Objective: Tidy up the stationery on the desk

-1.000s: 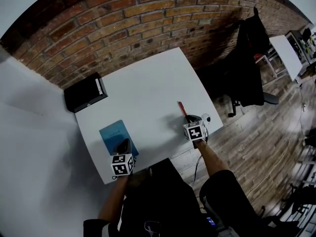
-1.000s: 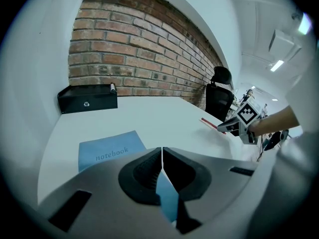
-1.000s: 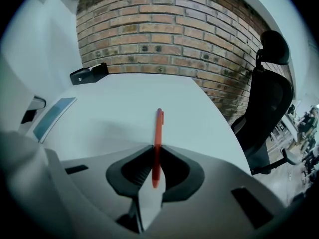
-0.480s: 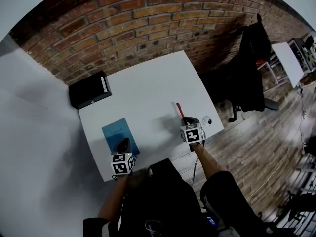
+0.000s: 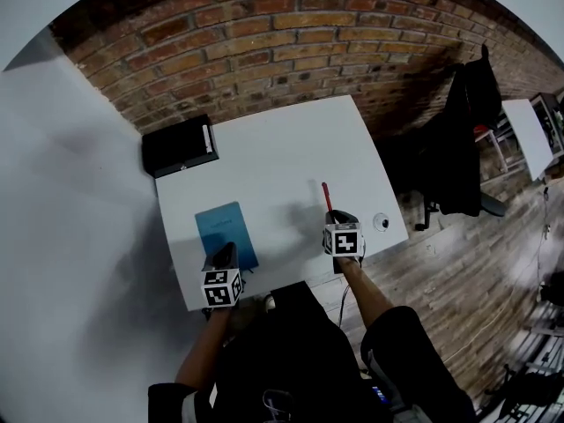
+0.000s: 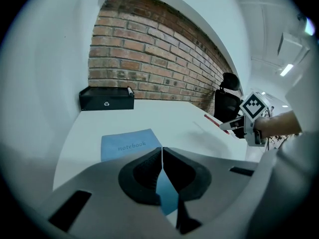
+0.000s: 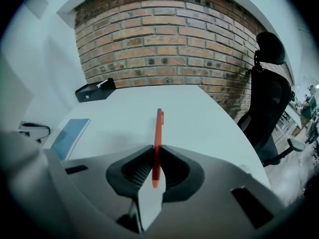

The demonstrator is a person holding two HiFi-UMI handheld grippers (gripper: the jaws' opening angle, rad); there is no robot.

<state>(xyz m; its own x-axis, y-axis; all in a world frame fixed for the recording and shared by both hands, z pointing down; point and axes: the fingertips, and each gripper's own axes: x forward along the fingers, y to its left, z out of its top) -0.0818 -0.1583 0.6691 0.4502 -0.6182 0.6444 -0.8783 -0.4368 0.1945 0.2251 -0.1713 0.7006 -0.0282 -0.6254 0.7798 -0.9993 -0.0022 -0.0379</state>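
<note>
A red pen (image 7: 158, 138) is clamped upright between the jaws of my right gripper (image 7: 155, 151), its far end sticking out over the white desk (image 5: 282, 157). In the head view that gripper (image 5: 339, 218) hangs near the desk's front right, with the pen (image 5: 327, 195) pointing away from me. A blue notebook (image 5: 226, 233) lies flat at the front left. My left gripper (image 5: 225, 256) hovers over its near end, shut with nothing in it. In the left gripper view the notebook (image 6: 127, 144) lies just beyond the closed jaws (image 6: 162, 151).
A black box (image 5: 180, 145) with a white marker on its lid sits at the desk's back left corner against the brick wall. A small round white object (image 5: 382, 222) lies near the front right edge. A black office chair (image 5: 463, 130) stands to the right of the desk.
My right gripper, still holding the pen, has risen a little and drifted left, away from the round object. The left gripper has edged slightly forward over the notebook.
</note>
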